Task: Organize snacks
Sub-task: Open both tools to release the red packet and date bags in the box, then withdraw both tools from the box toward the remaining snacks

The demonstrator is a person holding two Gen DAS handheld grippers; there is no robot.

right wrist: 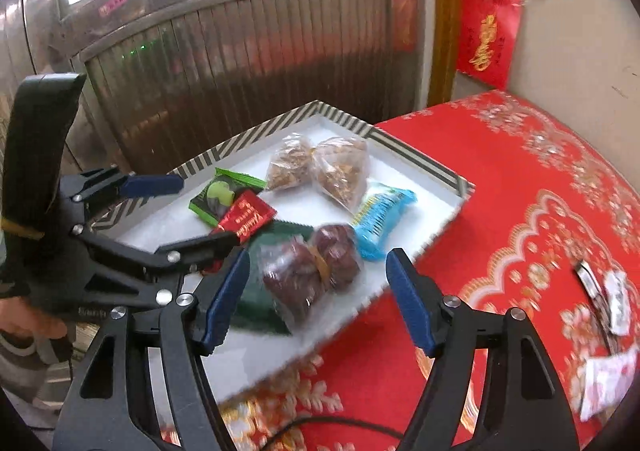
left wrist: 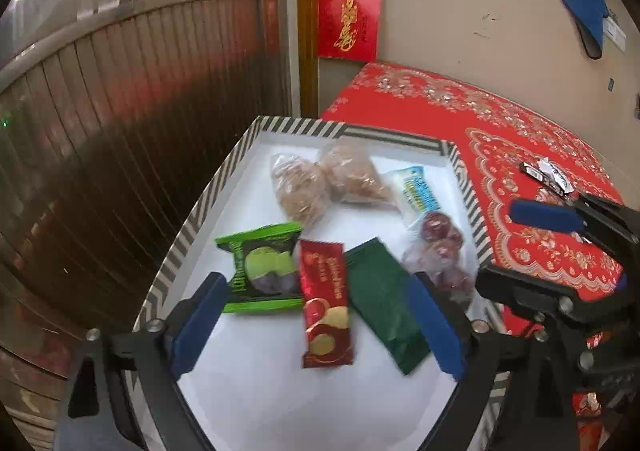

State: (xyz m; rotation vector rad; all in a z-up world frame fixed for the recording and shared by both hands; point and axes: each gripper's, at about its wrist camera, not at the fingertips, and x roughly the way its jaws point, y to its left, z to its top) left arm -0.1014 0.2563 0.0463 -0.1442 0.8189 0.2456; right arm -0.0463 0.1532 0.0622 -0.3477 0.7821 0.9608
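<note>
Left tool (left wrist: 316, 327) is spread wide over the near end of the tray (left wrist: 224, 179), nothing gripped. Its blue pads (left wrist: 200, 323) flank three loose packets on the white floor: a bright green packet (left wrist: 262, 267) at eleven o'clock, a red packet (left wrist: 326, 303) dead centre, a dark green packet (left wrist: 384, 303) at one. Further out at twelve sit two clear bags of brown snacks (left wrist: 300, 187), with a blue packet (left wrist: 414, 187) and a clear bag of dark red fruit (left wrist: 440, 247) at two o'clock by the striped rim.

Right tool (right wrist: 316, 299) hangs part open and empty just above that fruit bag. The left tool's arm crosses in at nine o'clock. On the red-clothed desk (right wrist: 500, 179), at three o'clock, several small wrapped sweets (right wrist: 608, 299) lie well apart from the tray.
</note>
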